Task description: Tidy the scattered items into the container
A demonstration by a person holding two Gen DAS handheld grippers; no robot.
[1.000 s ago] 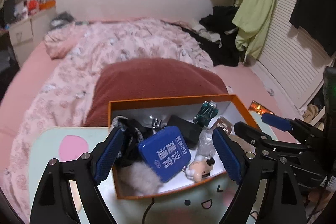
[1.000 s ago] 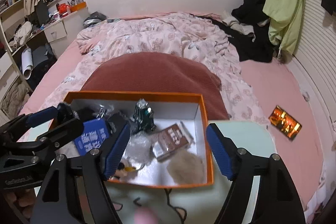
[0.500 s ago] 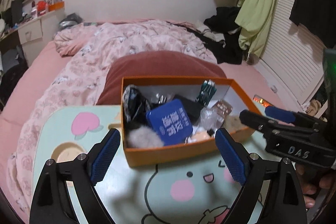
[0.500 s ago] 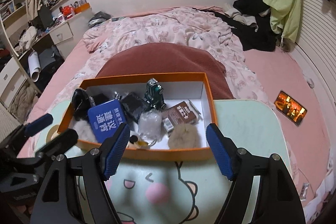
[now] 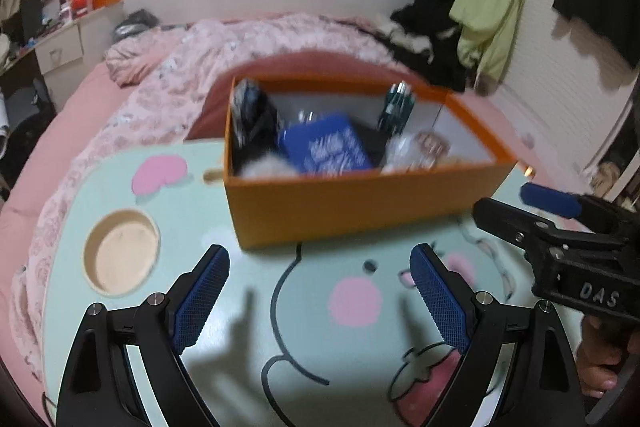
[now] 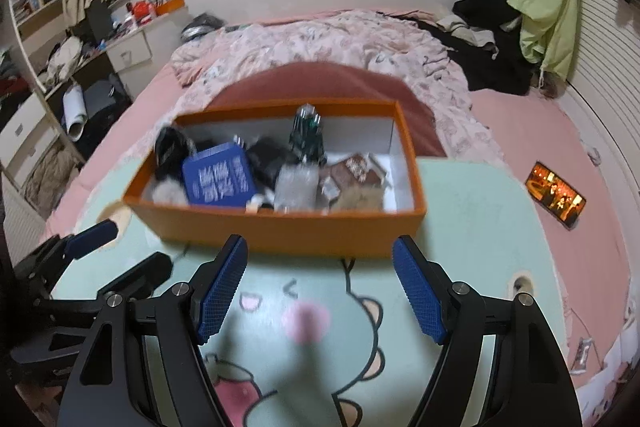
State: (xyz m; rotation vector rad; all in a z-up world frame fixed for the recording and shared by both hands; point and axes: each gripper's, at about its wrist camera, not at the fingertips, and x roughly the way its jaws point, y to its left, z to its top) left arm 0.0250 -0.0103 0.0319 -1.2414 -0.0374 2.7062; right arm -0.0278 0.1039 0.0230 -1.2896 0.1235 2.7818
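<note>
An orange box (image 5: pixel 352 203) (image 6: pixel 280 223) stands on a mint cartoon lap table (image 5: pixel 256 307) (image 6: pixel 460 227). Inside lie a blue tin (image 5: pixel 326 149) (image 6: pixel 218 179), a dark green toy robot (image 6: pixel 306 133), a black pouch (image 5: pixel 252 115), a clear packet (image 6: pixel 296 183), a brown packet (image 6: pixel 356 169) and fluffy balls. My left gripper (image 5: pixel 320 291) hangs open over the tabletop, just short of the box's near wall, with nothing between its fingers. My right gripper (image 6: pixel 320 287) is open too, empty, before the same wall. Each gripper shows at the edge of the other's view.
The table rests on a bed with a pink floral quilt (image 6: pixel 320 43) and a dark red pillow (image 6: pixel 320 83) behind the box. A round cup recess (image 5: pixel 120 259) sits at the table's left. A lit phone (image 6: pixel 556 199) lies on the pink sheet to the right.
Both grippers have drawn back from over the box toward me and sunk lower; the box now sits ahead of the fingers and more of the tabletop shows.
</note>
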